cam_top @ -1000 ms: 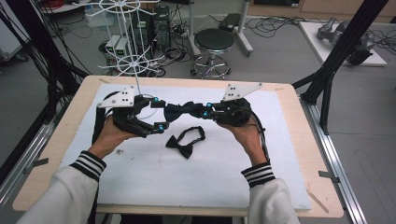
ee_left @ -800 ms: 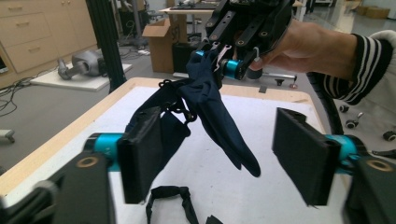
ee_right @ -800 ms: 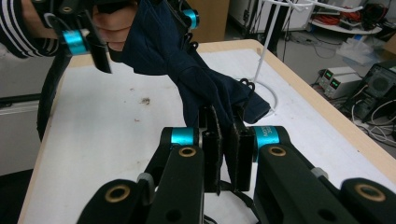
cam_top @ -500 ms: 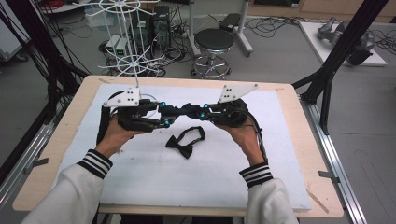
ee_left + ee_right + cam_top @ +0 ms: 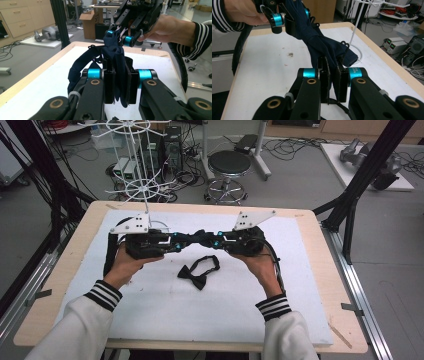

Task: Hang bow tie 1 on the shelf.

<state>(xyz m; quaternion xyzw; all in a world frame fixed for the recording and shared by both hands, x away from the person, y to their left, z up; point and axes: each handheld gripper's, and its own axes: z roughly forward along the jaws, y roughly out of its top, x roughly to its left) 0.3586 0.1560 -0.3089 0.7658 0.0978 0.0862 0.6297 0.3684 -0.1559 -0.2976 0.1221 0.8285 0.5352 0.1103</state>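
The dark navy bow tie point(image 5: 200, 238) is stretched level between the left gripper point(image 5: 181, 241) and the right gripper point(image 5: 217, 240), above the white mat and clear of its surface. Its fabric is bunched and folded into a soft, wrinkled band. In the left gripper view one end point(image 5: 119, 75) is clamped between the black pads, with a little cloth hanging below them and a strap loop sagging to one side. In the right gripper view the other end point(image 5: 332, 60) is pinched between the pads, and the band rises slantwise to the opposite gripper. Both ends are firmly gripped
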